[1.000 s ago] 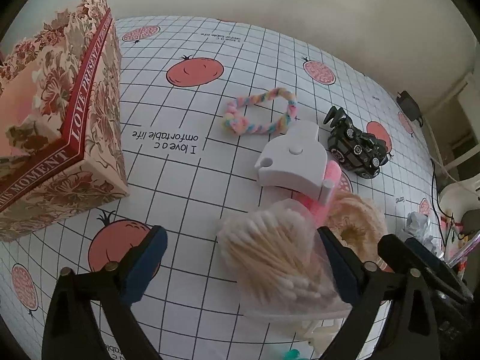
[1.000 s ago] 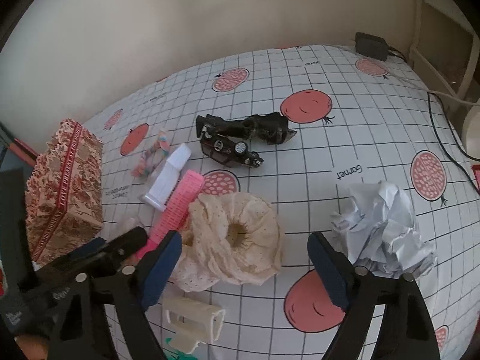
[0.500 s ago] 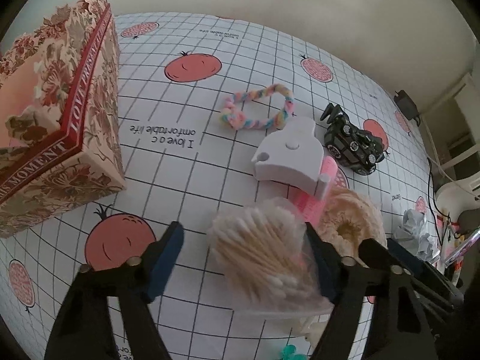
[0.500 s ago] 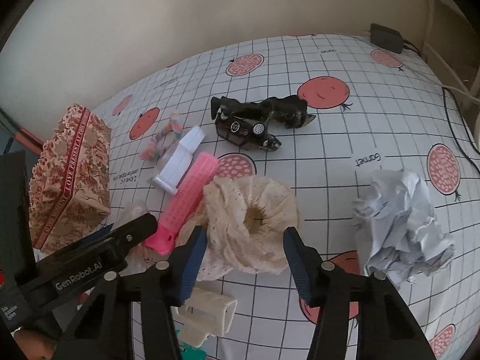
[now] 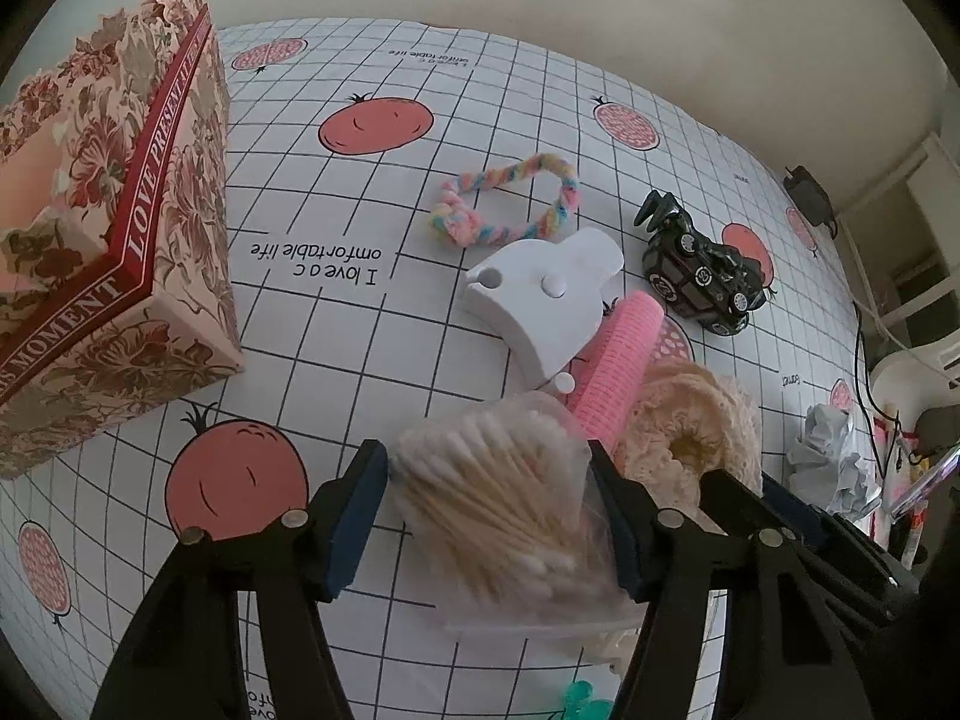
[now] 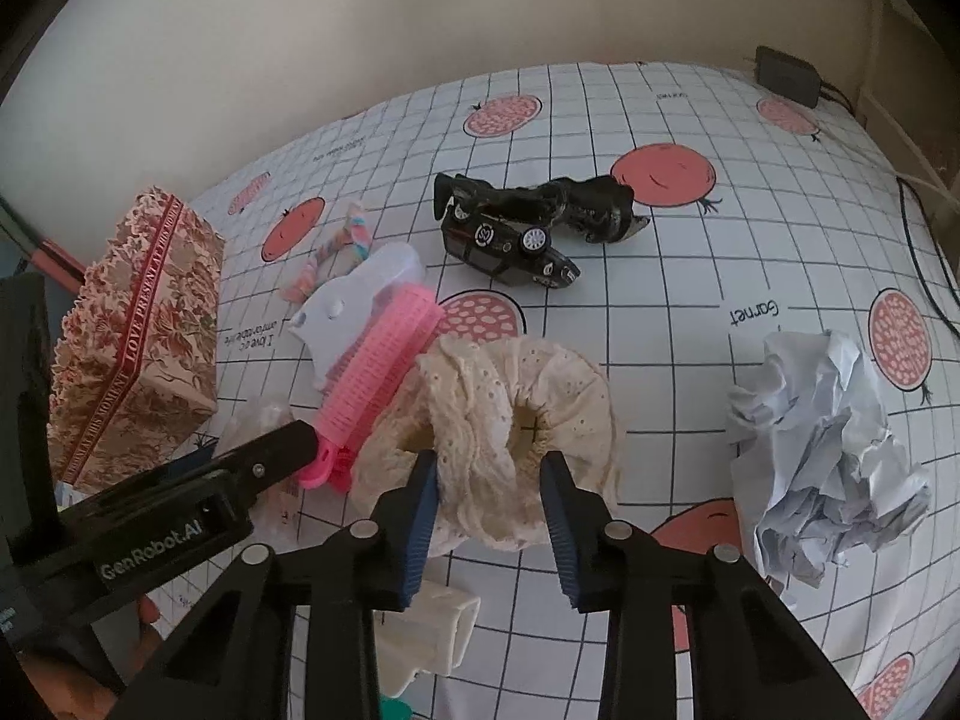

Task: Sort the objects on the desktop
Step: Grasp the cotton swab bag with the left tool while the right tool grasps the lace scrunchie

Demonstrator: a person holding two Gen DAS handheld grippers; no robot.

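Left wrist: left gripper (image 5: pixel 489 516) jaws clamped on the swab bag (image 5: pixel 498 498) resting on the surface (image 5: pixel 336 324) beside the pink roller (image 5: pixel 618 360), while right gripper (image 6: pixel 489 516) jaws pinch the scrunchie (image 6: pixel 510 420) near the paper ball (image 6: pixel 822 456).

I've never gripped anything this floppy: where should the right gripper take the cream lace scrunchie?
Across the near rim of the cream lace scrunchie, coming in low from the front. The puffed ring bunches thick there and faces the right gripper, whose fingers already flank it; a pink roller crowds its left side.
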